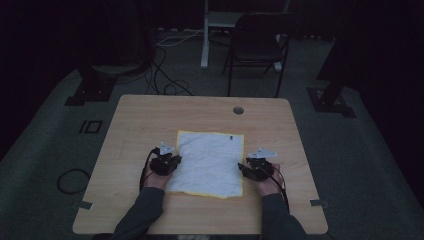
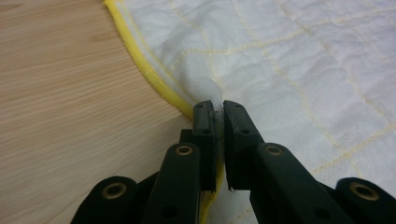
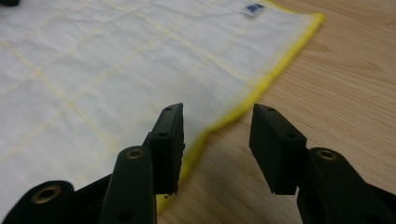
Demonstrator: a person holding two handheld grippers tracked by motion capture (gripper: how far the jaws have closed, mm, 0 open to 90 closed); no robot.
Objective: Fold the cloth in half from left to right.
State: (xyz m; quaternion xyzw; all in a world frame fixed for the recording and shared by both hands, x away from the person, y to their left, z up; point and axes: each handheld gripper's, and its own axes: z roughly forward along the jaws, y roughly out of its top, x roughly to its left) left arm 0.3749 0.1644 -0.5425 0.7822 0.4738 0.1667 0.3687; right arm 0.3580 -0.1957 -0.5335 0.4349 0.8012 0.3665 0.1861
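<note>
A white quilted cloth (image 1: 210,162) with a yellow hem lies flat in the middle of the wooden table (image 1: 150,115). My left gripper (image 1: 167,161) sits at the cloth's left edge. In the left gripper view its jaws are shut on a small pinched fold of the cloth (image 2: 208,88) just inside the yellow hem (image 2: 140,60). My right gripper (image 1: 250,170) rests at the cloth's right edge. In the right gripper view it (image 3: 217,126) stands open, its jaws straddling the yellow hem (image 3: 261,84), one over the cloth (image 3: 93,60) and one over bare wood.
A round cable hole (image 1: 238,110) is in the table near its far edge. A small blue tag (image 3: 252,9) sits at the cloth's far right corner. A dark chair (image 1: 257,42) stands beyond the table, with cables (image 1: 165,75) on the floor.
</note>
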